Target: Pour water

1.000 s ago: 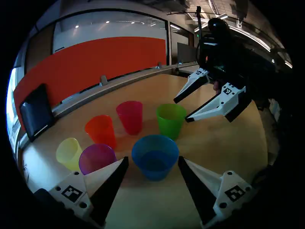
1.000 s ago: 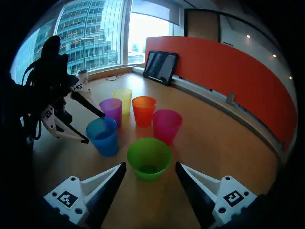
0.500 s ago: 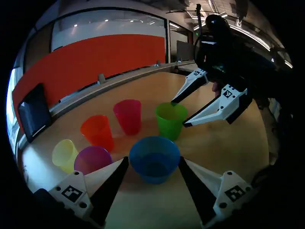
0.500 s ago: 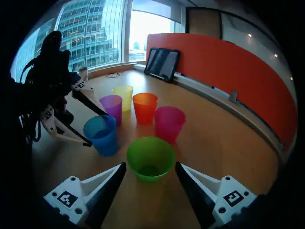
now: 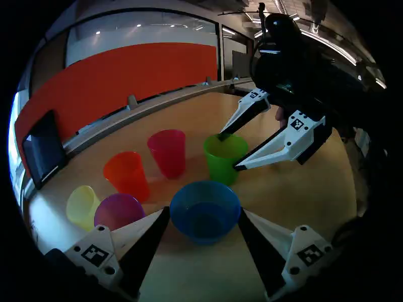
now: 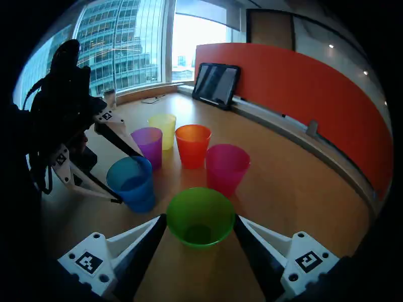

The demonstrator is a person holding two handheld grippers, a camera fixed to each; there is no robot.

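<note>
left gripper view: left tongs (image 5: pixel 201 211) released, fingers flanking upright blue cup (image 5: pixel 205 226); right tongs (image 5: pixel 227 151) spread about green cup (image 5: pixel 224 168); bare worktop (image 5: pixel 302 189) beyond. right gripper view: green cup between own fingers, pink cup (image 6: pixel 226 166) just behind; open worktop rightward to far edge.

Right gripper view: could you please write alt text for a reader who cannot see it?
A green cup stands between the open fingers of the right gripper, on a wooden table. To the left, the left gripper flanks a blue cup. Behind stand a purple cup, a yellow cup, an orange cup and a pink cup.
</note>
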